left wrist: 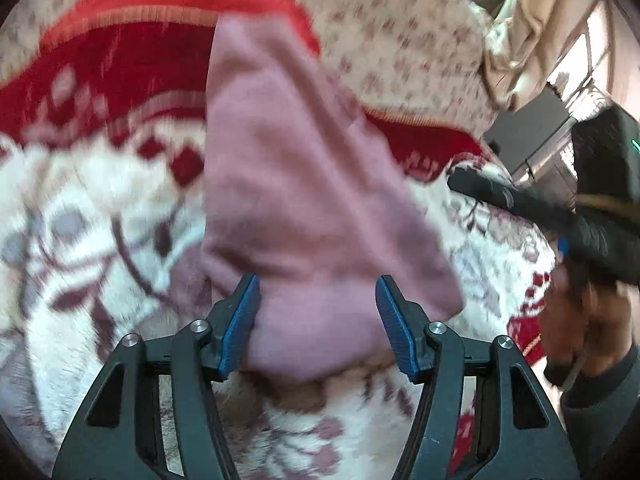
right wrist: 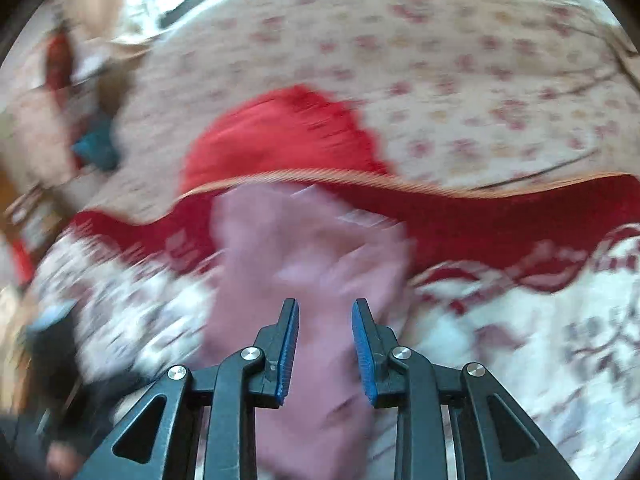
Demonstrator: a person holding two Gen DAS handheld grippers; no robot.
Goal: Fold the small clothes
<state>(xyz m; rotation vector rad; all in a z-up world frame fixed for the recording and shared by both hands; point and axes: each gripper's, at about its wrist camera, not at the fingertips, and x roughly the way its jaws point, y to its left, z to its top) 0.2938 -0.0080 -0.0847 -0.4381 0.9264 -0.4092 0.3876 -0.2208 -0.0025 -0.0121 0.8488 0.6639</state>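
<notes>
A small pink garment [left wrist: 296,184] lies folded lengthwise on a red-and-white blanket [left wrist: 100,208]. My left gripper [left wrist: 318,320] is open, its blue pads [left wrist: 240,320] standing on either side of the garment's near end; the right pad is clear of the cloth. In the right wrist view the same pink garment [right wrist: 312,248] is blurred, and my right gripper [right wrist: 325,344] hovers over its near part with a gap between its blue pads [right wrist: 288,352] and nothing pinched. The right gripper [left wrist: 520,200] also shows at the right of the left wrist view, held by a hand [left wrist: 580,320].
Beyond the blanket [right wrist: 540,320] lies a cream sheet with small red flowers [left wrist: 400,40] [right wrist: 440,60]. A beige curtain [left wrist: 532,40] and dark furniture [left wrist: 528,140] stand past the bed's far corner. A blurred dark shape [right wrist: 52,352] is at the lower left of the right wrist view.
</notes>
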